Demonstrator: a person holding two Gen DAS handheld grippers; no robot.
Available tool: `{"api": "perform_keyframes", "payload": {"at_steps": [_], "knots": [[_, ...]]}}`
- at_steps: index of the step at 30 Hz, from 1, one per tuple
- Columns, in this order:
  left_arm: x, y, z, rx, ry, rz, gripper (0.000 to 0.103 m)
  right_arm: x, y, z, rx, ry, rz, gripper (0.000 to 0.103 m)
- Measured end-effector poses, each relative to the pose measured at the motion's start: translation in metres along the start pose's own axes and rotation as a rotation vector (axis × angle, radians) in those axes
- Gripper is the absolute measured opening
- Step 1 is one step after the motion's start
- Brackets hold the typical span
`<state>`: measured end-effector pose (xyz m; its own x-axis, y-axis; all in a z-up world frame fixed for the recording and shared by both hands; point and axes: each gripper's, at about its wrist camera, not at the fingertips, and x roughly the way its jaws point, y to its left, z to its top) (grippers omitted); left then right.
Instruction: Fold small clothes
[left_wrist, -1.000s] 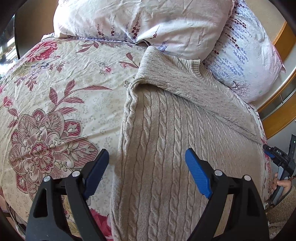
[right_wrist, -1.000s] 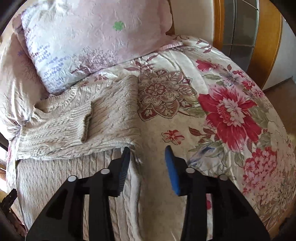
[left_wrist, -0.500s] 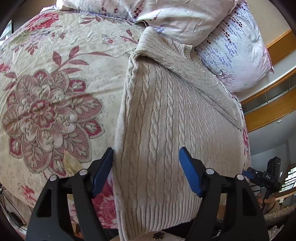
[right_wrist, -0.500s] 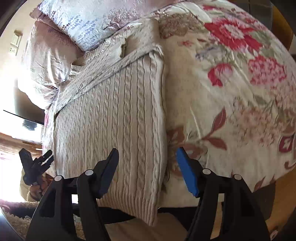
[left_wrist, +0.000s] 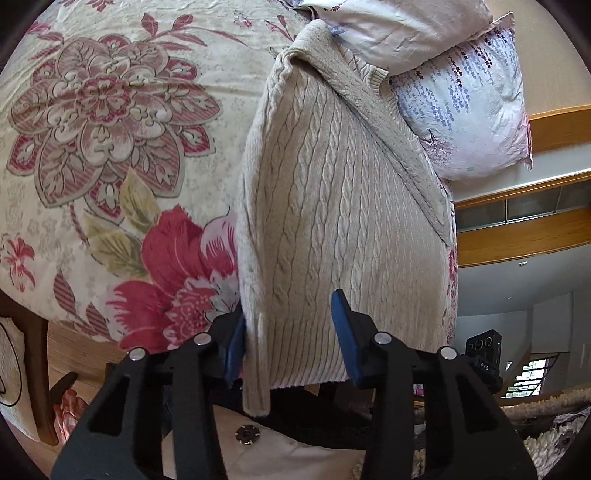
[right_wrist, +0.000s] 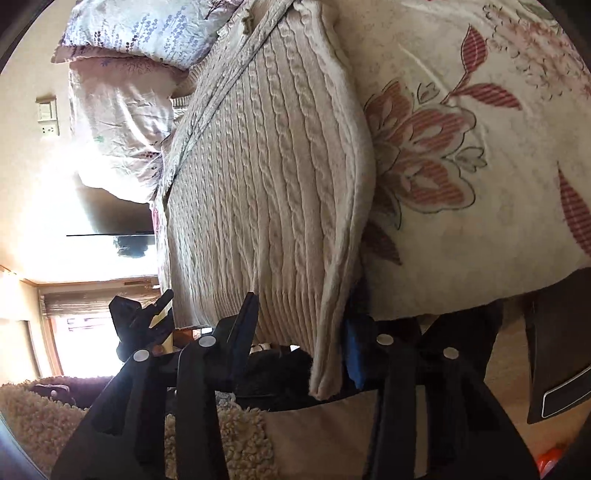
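A cream cable-knit sweater lies lengthways on the floral-printed bedspread, its ribbed hem hanging off the near edge of the bed and its collar end reaching the far pillows, the lilac-printed pillow among them. A sleeve is folded across the far part.

The left gripper has its blue-padded jaws apart, straddling the left corner of the hem; the left pad touches the folded side edge, the right pad stands clear on the knit face. It is not clamped. The right gripper straddles the right corner of the hem in the same way, jaws apart, with the hem fold between them; the right pad is partly hidden behind the fabric.

The risks, as I judge them: the knit is thick and doubled at each side edge, so a closing jaw may catch only the top layer and the lower one will sag when lifted. The hem hangs loose, so an uneven lift could skew the fold. Dragging the sweater towards the pillows could rumple the folded sleeve or bunch the bedspread beneath.
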<state>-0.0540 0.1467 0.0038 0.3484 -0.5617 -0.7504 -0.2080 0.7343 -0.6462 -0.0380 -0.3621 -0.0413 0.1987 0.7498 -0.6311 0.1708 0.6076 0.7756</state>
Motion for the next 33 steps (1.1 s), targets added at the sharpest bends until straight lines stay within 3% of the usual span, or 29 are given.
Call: {"api": "perform_keyframes", "payload": {"at_steps": [7, 10, 12, 17, 24, 33], "knots": [[0.002, 0.000, -0.005, -0.011, 0.024, -0.002, 0.034, 0.007, 0.004, -0.006, -0.013, 0.049, 0.009, 0.033], [0.005, 0.001, -0.006, -0.016, 0.053, -0.009, 0.020, 0.008, 0.004, -0.009, -0.019, 0.056, 0.019, 0.025], [0.009, 0.000, -0.009, -0.018, 0.078, -0.010, 0.012, 0.006, 0.003, -0.010, -0.035, 0.061, 0.013, 0.013], [0.009, -0.006, -0.010, -0.010, 0.079, -0.013, 0.007, 0.002, 0.013, -0.007, -0.093, 0.040, -0.007, 0.009], [-0.006, -0.017, 0.012, 0.015, -0.007, -0.065, 0.006, -0.016, 0.042, 0.015, -0.215, -0.074, -0.031, 0.009], [-0.025, -0.042, 0.080, 0.044, -0.190, -0.138, 0.006, -0.047, 0.084, 0.073, -0.307, -0.347, 0.013, 0.009]]}}
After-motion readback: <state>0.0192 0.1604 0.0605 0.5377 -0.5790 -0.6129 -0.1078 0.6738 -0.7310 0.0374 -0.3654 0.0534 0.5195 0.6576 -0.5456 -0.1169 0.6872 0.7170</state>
